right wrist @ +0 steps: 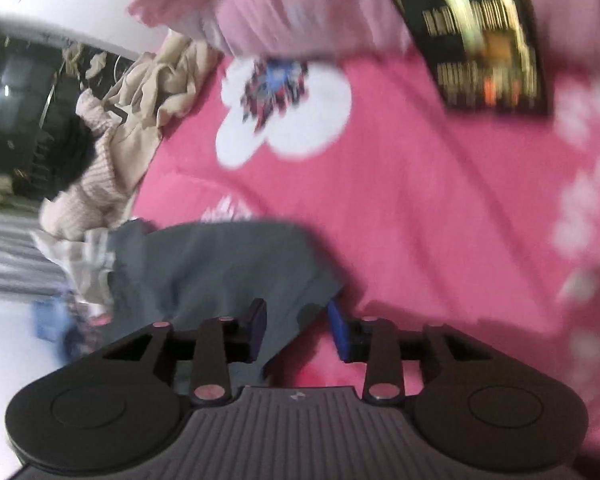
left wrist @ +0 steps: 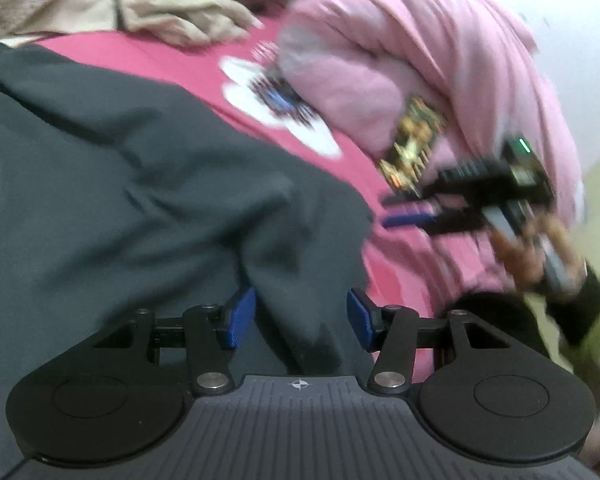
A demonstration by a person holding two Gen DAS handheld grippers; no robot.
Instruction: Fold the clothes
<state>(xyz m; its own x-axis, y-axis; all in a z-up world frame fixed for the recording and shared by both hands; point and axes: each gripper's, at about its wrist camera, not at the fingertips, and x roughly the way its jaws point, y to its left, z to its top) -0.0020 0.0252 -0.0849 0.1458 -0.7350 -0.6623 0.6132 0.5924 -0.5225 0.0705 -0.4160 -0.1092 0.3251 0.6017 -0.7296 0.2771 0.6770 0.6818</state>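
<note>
Grey cloth (left wrist: 148,184) lies on the pink flowered bedsheet (right wrist: 420,200), spread out to the left. My left claw (left wrist: 300,318) is spread wide, with a fold of that grey cloth bunched between its blue pads (left wrist: 240,318). My right claw (right wrist: 296,330) is spread too, and the cloth's corner sits between its pads. Far off lie a pink blanket (left wrist: 420,48), a book (right wrist: 488,40) and beige clothes (left wrist: 100,4).

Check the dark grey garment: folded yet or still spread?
Not neatly folded: the dark grey garment lies rumpled across the pink bedsheet, fabric between both open grippers.
</note>
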